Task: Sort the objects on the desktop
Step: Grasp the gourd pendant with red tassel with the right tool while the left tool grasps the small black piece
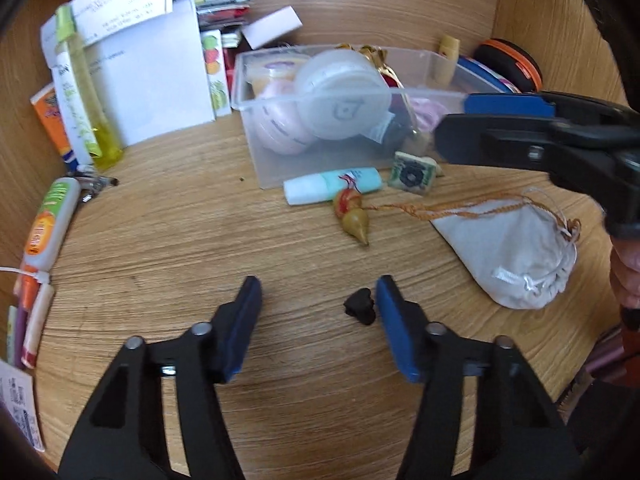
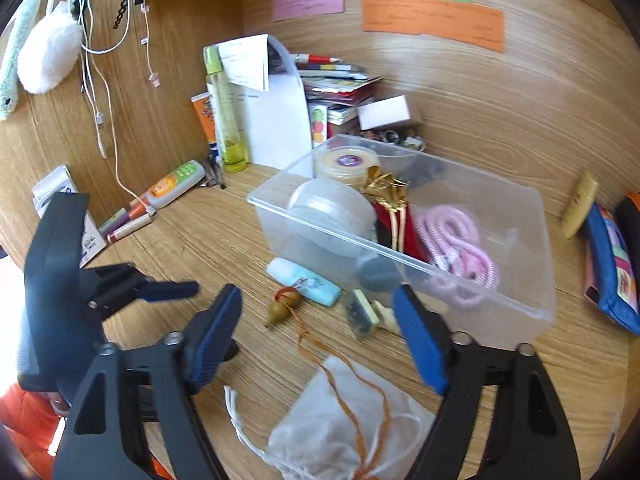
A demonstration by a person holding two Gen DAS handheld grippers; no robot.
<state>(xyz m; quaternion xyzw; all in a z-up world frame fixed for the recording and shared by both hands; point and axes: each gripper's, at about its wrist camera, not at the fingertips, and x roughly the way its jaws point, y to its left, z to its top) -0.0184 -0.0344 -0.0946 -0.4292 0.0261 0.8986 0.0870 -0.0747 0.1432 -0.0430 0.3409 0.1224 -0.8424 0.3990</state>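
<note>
Down in the left wrist view, the left tongs [image 1: 318, 300] stand moderately wide over the wooden desk [image 1: 160, 240], holding nothing. A small black lump [image 1: 360, 306] lies at the lower centre of the frame, just inside the right-hand finger and seemingly touching it, well off the midline. I judge that closing from here could push the lump sideways or pinch only its edge, so it slips out. Higher up, a mint tube [image 1: 332, 186], a gourd charm [image 1: 354, 216] on an orange cord and a square patterned block [image 1: 412, 176] lie just in front of the clear plastic bin [image 1: 256, 92]; a grey drawstring pouch [image 1: 512, 252] sits at the right.

Seen from the right wrist view, the right tongs [image 2: 316, 320] are also moderately wide and empty, hovering above the desk. The pouch lies at the bottom of the frame, between and below the fingers, its cord running up to the charm; lifting either could drag the other. The left tongs appear at the left.
</note>
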